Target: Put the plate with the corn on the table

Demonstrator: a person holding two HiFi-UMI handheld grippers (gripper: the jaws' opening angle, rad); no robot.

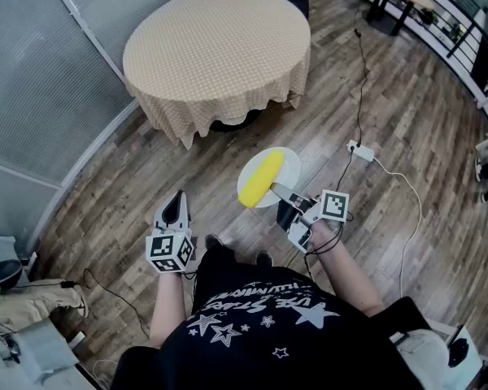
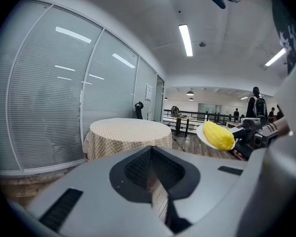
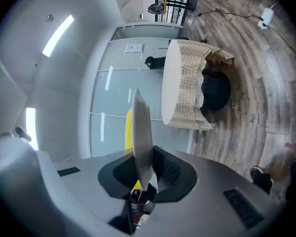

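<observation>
Shirt (image 1: 260, 315): black with stars, closest, right under the head view.
Left gripper (image 1: 176, 205): low at the side, pointing at the floor (image 1: 390, 120), not needed for carrying.
Right gripper (image 1: 281, 193): pinching the rim of the plate (image 1: 288, 166), held flat so the corn (image 1: 260, 179) does not roll off.
Table (image 1: 220, 47): well apart, up ahead, bare cloth; plate not there yet.
Left gripper view: fingers (image 2: 138, 169) pressed together, nothing between; plate and corn up in the air at the right.
Right gripper view: fingers (image 3: 170, 174) narrow, clamped on the plate's edge; table ahead, likely the place to walk to.
</observation>
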